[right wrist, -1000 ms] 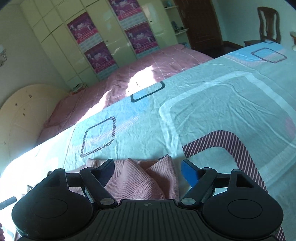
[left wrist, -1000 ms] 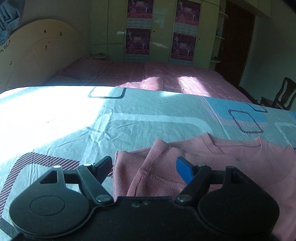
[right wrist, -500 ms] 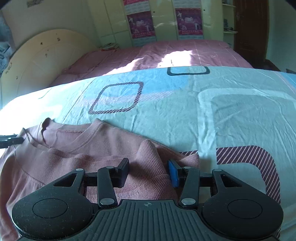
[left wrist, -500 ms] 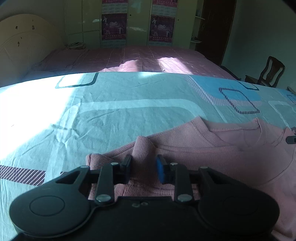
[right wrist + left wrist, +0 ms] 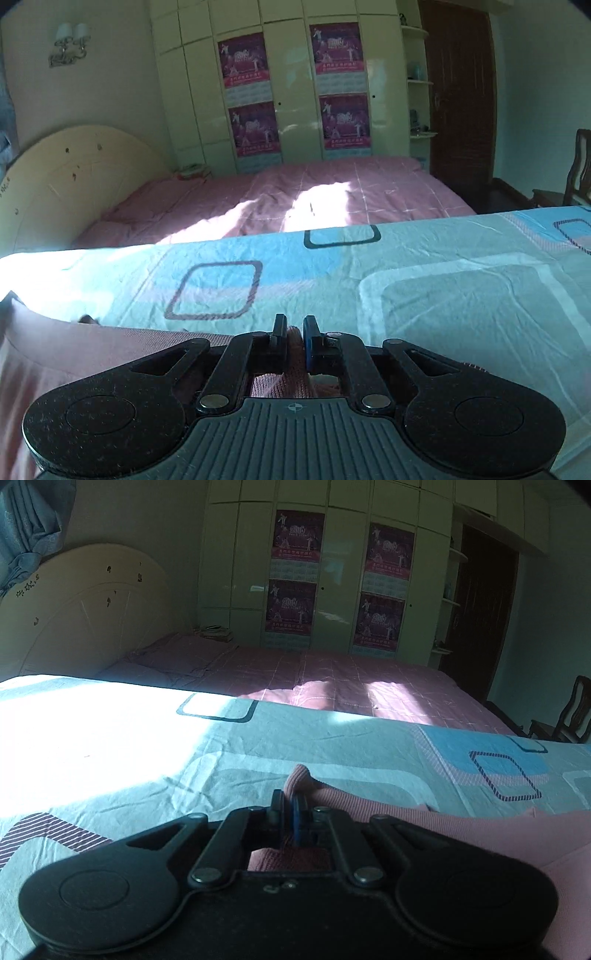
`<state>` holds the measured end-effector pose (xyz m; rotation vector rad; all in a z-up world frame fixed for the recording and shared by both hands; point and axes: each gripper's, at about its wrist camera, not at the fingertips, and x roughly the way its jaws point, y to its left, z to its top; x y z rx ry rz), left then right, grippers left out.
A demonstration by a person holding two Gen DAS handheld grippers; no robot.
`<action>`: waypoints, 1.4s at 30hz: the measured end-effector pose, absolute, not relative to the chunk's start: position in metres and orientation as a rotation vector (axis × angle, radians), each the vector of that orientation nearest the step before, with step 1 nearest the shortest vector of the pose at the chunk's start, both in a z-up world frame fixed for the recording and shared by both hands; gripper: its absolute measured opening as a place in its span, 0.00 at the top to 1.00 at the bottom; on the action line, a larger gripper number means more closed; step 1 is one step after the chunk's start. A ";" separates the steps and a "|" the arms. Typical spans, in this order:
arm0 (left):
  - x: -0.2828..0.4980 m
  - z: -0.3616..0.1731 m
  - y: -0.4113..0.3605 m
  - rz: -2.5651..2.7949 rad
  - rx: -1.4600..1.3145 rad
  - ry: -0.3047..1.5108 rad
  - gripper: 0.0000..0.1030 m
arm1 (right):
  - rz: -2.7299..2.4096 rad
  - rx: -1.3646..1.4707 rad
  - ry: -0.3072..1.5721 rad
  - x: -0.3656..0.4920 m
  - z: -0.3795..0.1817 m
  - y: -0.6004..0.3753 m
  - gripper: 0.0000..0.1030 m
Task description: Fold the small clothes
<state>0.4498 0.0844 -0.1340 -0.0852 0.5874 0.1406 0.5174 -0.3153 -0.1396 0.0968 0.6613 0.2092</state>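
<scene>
- One pink knit top lies low in both frames on the patterned bedsheet, its long axis across the frame.
- It looks light, soft and limp, so pinching bunched corners suits it.
- Left tool is clamped on a fabric fold at lower centre.
- Right tool likewise grips a fold at lower centre.

A cream wardrobe with purple posters stands behind the pink bed; dark door right of the wardrobe, curved headboard to its left.
</scene>
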 end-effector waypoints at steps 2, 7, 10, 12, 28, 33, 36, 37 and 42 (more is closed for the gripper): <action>0.454 -0.149 0.075 0.158 -0.016 0.626 0.96 | 0.175 0.089 0.710 0.523 -0.157 -0.311 0.93; 0.454 -0.163 0.067 0.213 0.040 0.632 0.96 | 0.108 0.052 0.701 0.522 -0.172 -0.309 0.92; 0.458 -0.169 0.058 0.225 0.123 0.669 0.93 | 0.101 -0.010 0.722 0.524 -0.177 -0.304 0.92; 0.458 -0.168 0.054 0.217 0.152 0.681 0.88 | 0.124 0.011 0.705 0.521 -0.168 -0.307 0.92; 0.365 -0.129 0.034 0.037 0.049 0.622 0.37 | 0.277 0.093 0.716 0.446 -0.123 -0.284 0.90; 0.352 -0.146 0.011 -0.005 0.053 0.647 0.37 | 0.367 0.039 0.746 0.425 -0.136 -0.238 0.90; 0.349 -0.162 0.017 0.044 0.067 0.694 0.36 | 0.360 0.011 0.785 0.421 -0.149 -0.231 0.89; 0.348 -0.166 0.024 0.062 0.058 0.704 0.34 | 0.340 -0.007 0.800 0.421 -0.154 -0.233 0.89; 0.336 -0.170 0.051 0.117 0.017 0.707 0.30 | 0.247 -0.012 0.802 0.417 -0.170 -0.269 0.88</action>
